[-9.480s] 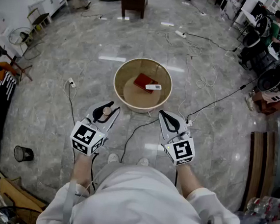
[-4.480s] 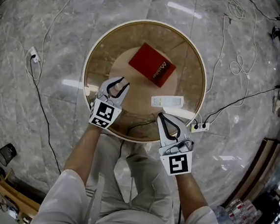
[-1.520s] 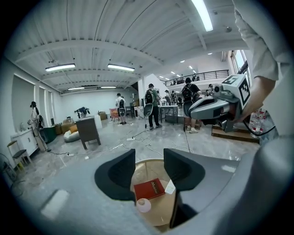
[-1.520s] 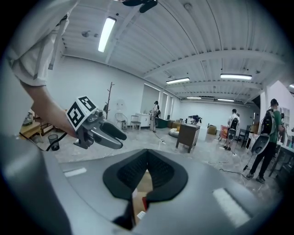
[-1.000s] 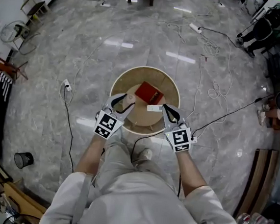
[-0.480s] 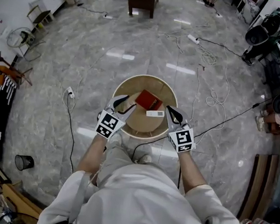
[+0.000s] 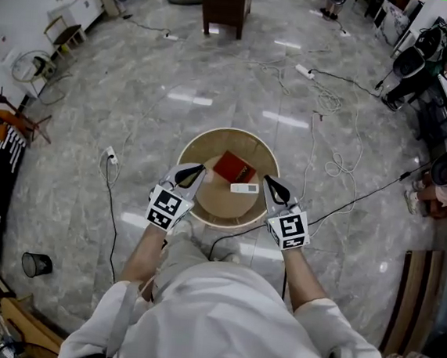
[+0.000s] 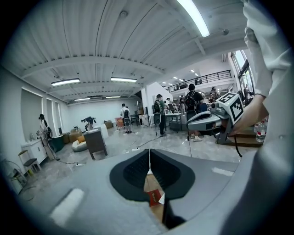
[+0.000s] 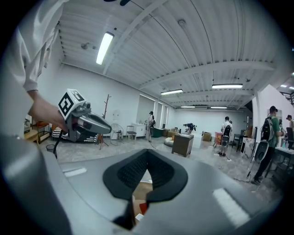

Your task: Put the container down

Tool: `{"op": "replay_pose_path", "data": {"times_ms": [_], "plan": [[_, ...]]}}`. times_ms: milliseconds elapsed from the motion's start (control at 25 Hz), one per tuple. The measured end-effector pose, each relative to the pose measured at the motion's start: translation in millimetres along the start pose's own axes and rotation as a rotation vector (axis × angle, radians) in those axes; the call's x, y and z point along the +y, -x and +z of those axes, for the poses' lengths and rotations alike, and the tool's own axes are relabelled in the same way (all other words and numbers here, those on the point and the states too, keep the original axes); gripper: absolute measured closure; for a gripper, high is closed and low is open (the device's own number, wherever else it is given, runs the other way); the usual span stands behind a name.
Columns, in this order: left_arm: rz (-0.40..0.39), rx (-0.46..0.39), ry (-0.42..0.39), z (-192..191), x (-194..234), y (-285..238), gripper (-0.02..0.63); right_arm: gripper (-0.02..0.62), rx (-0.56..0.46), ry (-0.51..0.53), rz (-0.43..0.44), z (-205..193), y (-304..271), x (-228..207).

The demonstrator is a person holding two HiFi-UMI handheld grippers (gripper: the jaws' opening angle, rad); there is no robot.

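From up on the person's head, one camera looks steeply down over the shoulders. It takes in the grey marble floor (image 7: 95, 122), the round tan container (image 7: 205, 143) and both tools from well above. A second camera rides the left tool (image 7: 194, 169), close behind jaws that are closing with the container's wall between them, and faces level across the hall. The third rides the right tool (image 7: 269, 180) and faces the other way. Each tool camera catches the opposite tool. All three share the dark wooden cabinet (image 7: 225, 0) and the container's inside.
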State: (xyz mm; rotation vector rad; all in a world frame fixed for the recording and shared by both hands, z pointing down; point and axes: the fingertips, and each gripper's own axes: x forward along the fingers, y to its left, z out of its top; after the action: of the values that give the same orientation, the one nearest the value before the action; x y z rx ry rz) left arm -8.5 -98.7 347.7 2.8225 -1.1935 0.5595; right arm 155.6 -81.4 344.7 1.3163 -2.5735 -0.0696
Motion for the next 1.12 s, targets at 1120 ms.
{"op": "replay_pose_path", "data": {"times_ms": [1120], "plan": [[0.066, -0.008, 0.052, -17.7, 18.0, 21.7, 0.6, 0.591, 0.001, 0.022, 0.052, 4.9, -6.2, 16.3]]}}
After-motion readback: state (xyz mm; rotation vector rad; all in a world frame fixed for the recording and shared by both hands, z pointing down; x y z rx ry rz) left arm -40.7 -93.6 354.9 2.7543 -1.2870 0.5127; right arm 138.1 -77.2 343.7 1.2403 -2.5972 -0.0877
